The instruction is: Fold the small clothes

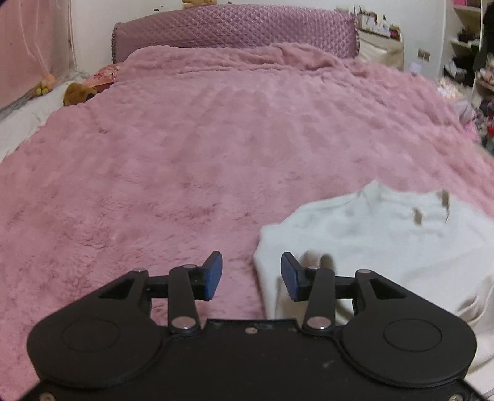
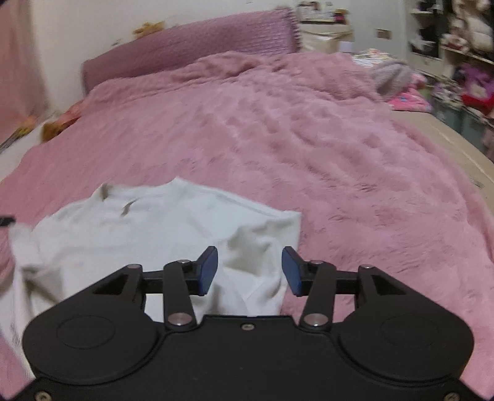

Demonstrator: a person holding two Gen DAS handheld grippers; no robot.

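Note:
A small white garment (image 1: pixel 376 237) lies rumpled on the pink fluffy blanket (image 1: pixel 185 154), with its collar at the far side. My left gripper (image 1: pixel 251 276) is open and empty, hovering over the garment's left edge. In the right wrist view the same garment (image 2: pixel 148 225) lies at the lower left on the blanket (image 2: pixel 339 154). My right gripper (image 2: pixel 250 271) is open and empty, above the garment's right corner. Both views are slightly blurred.
A quilted purple headboard (image 1: pixel 234 27) closes the far end of the bed. Stuffed toys (image 1: pixel 77 92) lie at the bed's left side. Cluttered shelves (image 2: pixel 457 46) and piled clothes (image 2: pixel 398 83) stand to the right. A bare mattress edge (image 2: pixel 447 145) shows at right.

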